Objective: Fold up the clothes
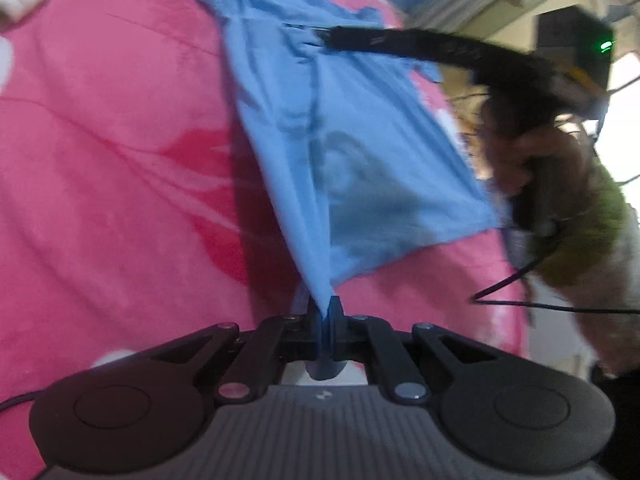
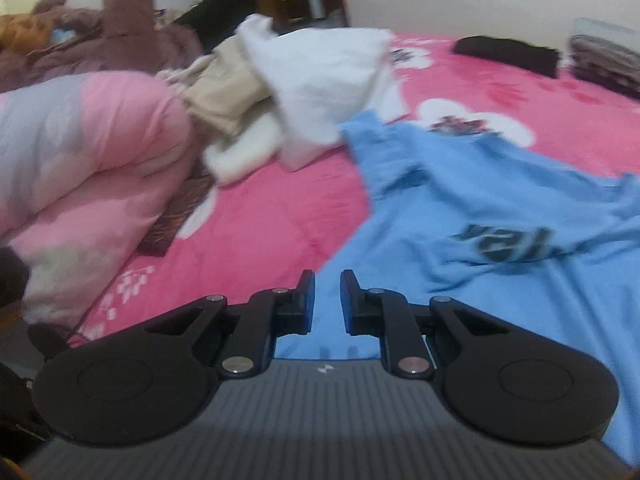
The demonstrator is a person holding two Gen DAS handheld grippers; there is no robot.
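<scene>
I am pinching a corner of the blue shirt (image 1: 360, 152) in my left tongs (image 1: 325, 308) above the pink bed (image 1: 100, 140); my right tongs (image 2: 327, 300) are hovering open, gripping nothing, so the unsupported cloth risks sagging and bunching.

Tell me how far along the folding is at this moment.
Early. Done: a black folded item lies at the far edge of the pink bedspread. In hand: the left tongs are shut on a corner of the blue T-shirt, lifting it; the right tongs are open over it. Left: the shirt's folds, plus the white and beige garments.
</scene>
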